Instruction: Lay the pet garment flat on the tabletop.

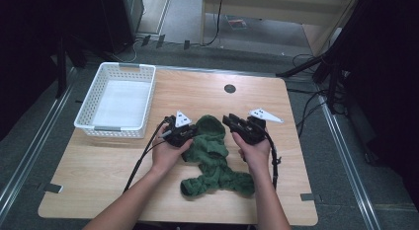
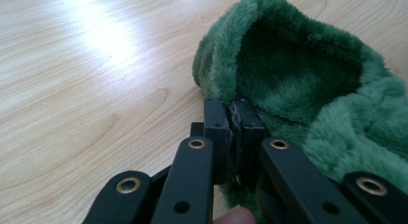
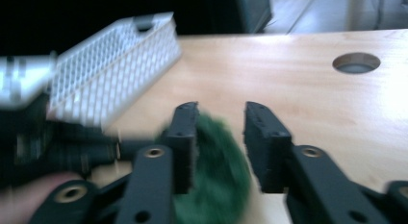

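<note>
A green plush hooded garment [image 1: 213, 158] lies crumpled at the middle of the wooden table [image 1: 99, 166], its hood pointing away from the person. My left gripper [image 1: 190, 133] sits at the hood's left edge. In the left gripper view its jaws [image 2: 234, 109] are pressed together on the rim of the green garment [image 2: 298, 75]. My right gripper [image 1: 228, 120] hovers at the hood's right side. In the right gripper view it [image 3: 220, 123] stands open, with the fuzzy green garment [image 3: 216, 171] below and between the jaws and no contact visible.
A white mesh basket [image 1: 121, 99] stands at the table's back left, also seen as a blurred basket [image 3: 120, 60] in the right gripper view. A round cable hole [image 1: 230, 88] lies behind the garment. Cables trail from both grippers toward the front edge.
</note>
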Demonstrator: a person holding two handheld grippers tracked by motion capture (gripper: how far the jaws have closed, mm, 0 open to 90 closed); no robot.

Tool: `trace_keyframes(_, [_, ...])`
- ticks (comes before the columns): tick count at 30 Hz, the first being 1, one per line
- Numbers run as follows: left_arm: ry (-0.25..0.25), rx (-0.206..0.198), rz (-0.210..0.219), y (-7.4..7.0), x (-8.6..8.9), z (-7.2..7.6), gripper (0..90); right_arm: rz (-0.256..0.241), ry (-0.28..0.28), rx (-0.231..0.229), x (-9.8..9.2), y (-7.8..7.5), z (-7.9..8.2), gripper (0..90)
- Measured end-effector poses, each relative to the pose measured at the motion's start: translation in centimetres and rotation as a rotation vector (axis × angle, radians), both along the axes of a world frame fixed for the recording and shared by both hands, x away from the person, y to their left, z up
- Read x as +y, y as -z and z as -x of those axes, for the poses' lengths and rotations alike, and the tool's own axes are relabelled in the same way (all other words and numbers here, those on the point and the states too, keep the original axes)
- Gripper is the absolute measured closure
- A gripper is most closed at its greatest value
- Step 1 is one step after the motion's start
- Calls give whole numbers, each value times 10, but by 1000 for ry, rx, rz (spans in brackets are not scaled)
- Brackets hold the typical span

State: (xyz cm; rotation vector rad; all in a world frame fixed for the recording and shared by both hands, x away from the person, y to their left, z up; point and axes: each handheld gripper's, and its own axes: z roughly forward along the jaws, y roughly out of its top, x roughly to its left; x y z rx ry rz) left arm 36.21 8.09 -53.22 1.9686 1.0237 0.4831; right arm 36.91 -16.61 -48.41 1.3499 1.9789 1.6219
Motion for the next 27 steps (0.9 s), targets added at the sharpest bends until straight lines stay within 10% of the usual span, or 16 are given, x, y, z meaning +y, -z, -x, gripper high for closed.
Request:
trace_keyframes(5, [-19, 24, -21, 0, 0, -4, 861, 179, 14, 80, 39, 6, -26, 521])
trace_keyframes(9, [-76, 70, -57, 3, 17, -10, 869, 238, -37, 137, 38, 33, -27, 884])
trace_keyframes(14, [-70, 70, -74, 10, 21, -10, 871, 358, -26, 209, 17, 58, -17, 900])
trace_keyframes(18, [-25, 29, -73, 10, 19, -5, 845, 335, 31, 208, 5, 52, -16, 839])
trace_keyframes(20, [-20, 12, -79, 9, 16, -4, 842, 172, 45, 129, 1, 32, -16, 818])
trace_keyframes(26, [-11, 10, -78, 11, 9, -5, 846, 117, -44, 108, 39, 15, -29, 736])
trace_keyframes(27, [-8, 18, -86, 11, 10, -4, 851, 183, -40, 151, 54, 25, -35, 741])
